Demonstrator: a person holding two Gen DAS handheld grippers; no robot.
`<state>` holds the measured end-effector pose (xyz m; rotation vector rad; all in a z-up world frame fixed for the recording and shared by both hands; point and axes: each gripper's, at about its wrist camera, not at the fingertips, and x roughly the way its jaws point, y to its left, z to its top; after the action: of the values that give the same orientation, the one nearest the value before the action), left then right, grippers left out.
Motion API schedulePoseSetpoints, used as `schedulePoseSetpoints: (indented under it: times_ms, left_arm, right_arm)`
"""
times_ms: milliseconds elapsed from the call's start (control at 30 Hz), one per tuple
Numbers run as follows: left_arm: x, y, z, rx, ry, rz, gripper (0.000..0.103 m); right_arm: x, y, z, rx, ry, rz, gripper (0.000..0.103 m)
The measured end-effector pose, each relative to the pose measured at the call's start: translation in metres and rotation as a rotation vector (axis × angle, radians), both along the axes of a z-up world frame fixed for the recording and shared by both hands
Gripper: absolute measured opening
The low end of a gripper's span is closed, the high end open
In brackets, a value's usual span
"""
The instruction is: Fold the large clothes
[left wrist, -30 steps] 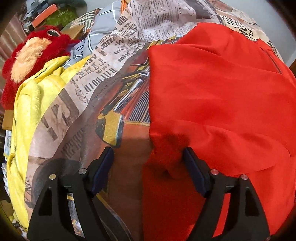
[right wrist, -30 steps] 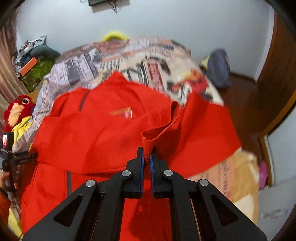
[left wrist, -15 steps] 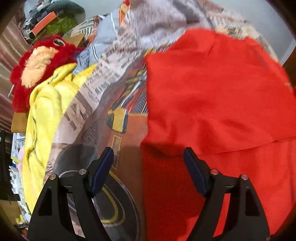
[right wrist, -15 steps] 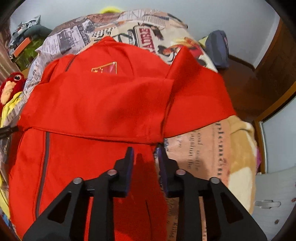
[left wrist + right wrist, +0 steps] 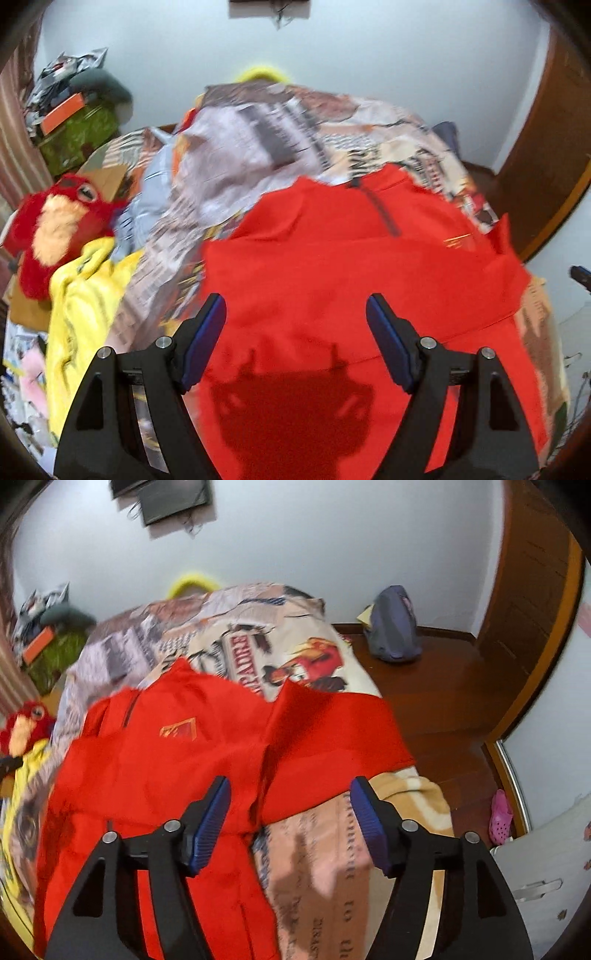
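Observation:
A large red jacket (image 5: 351, 266) lies spread on a bed with a newspaper-print cover (image 5: 280, 147). Its grey zipper and a small orange chest logo (image 5: 181, 731) face up. One sleeve is folded across the body, leaving a horizontal fold edge. My left gripper (image 5: 295, 332) is open and empty above the jacket's lower left part. My right gripper (image 5: 290, 812) is open and empty above the jacket's right edge, where the right sleeve (image 5: 332, 738) lies out to the side. The jacket also shows in the right wrist view (image 5: 155, 775).
A red plush toy (image 5: 48, 229) and a yellow cloth (image 5: 77, 310) lie at the bed's left edge. Clutter with a green box (image 5: 77, 133) stands at back left. A purple bag (image 5: 395, 631) sits on the wooden floor to the right, near a wooden door (image 5: 532, 602).
My right gripper let go of the red sleeve, opened wide and pulled back. My left gripper stayed open and lifted away from the jacket's left edge, tilting up.

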<state>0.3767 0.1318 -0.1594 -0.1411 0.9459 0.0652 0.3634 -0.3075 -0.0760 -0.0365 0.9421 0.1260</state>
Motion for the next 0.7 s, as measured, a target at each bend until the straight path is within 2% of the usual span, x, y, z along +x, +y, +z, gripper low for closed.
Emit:
schedulePoseSetpoints:
  times_ms: [133, 300, 433, 700]
  left_arm:
    - [0.014, -0.027, -0.007, -0.024, -0.006, -0.049, 0.078]
    - [0.033, -0.057, -0.036, -0.044, 0.039, -0.102, 0.078]
    - [0.043, -0.072, -0.058, -0.035, 0.067, -0.13, 0.078]
    - [0.047, -0.07, -0.081, -0.043, 0.088, -0.12, 0.078]
  right_arm:
    - [0.018, -0.02, -0.02, 0.067, 0.051, -0.056, 0.064]
    - [0.045, -0.047, -0.066, 0.165, 0.165, -0.136, 0.064]
    - [0.061, -0.065, -0.092, 0.243, 0.218, -0.204, 0.064]
    - [0.094, -0.084, -0.132, 0.42, 0.275, -0.302, 0.064]
